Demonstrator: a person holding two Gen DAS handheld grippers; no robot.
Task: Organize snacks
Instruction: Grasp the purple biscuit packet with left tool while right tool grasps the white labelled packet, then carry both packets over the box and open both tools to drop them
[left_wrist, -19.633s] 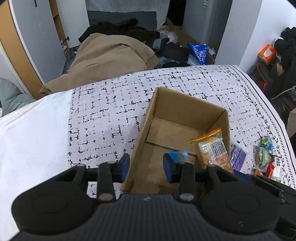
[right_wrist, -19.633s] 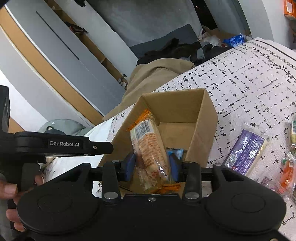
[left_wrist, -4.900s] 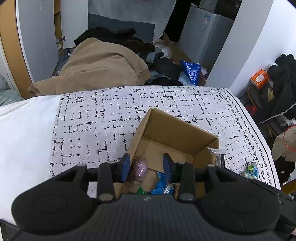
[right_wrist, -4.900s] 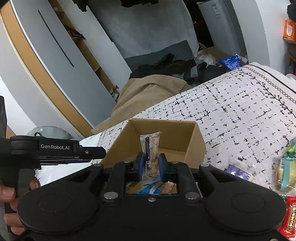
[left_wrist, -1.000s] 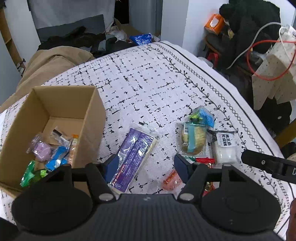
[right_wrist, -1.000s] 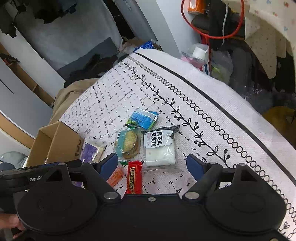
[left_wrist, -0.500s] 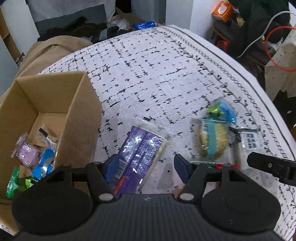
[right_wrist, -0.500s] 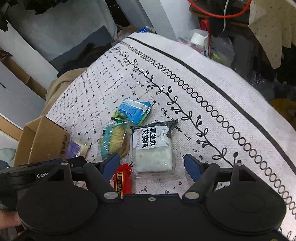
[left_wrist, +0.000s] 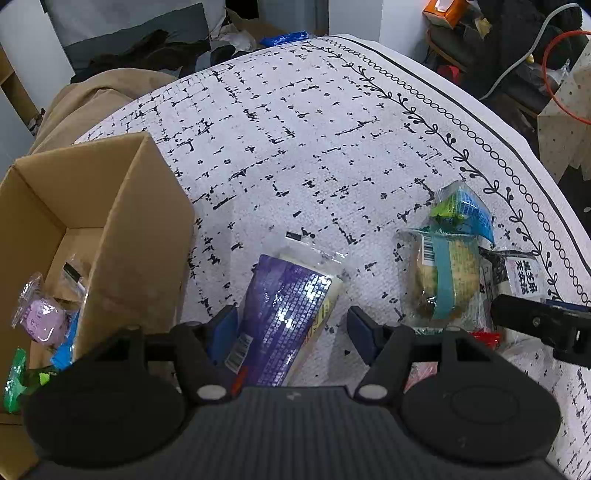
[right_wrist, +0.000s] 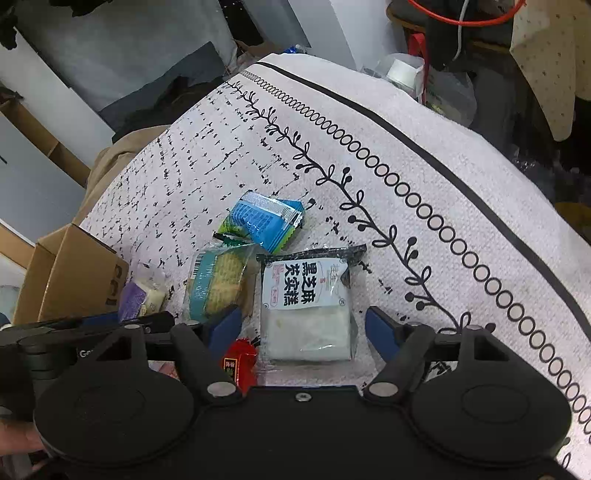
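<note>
I've dropped both in — left hand-held gripper (left_wrist: 291, 326) wide open astride purple pack (left_wrist: 284, 317), right hand-held gripper (right_wrist: 303, 328) wide open astride white cake pack (right_wrist: 306, 306), both empty; box (left_wrist: 140, 236) half-filled, grabs next.

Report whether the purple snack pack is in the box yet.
Out. The purple snack pack lies on the cloth beside the cardboard box, between the open left gripper fingers.

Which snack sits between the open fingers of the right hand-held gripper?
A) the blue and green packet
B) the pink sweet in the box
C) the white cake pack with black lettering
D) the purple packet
C: the white cake pack lies on the cloth between the spread fingers of the right hand-held gripper; the purple packet lies in front of the left one.
</note>
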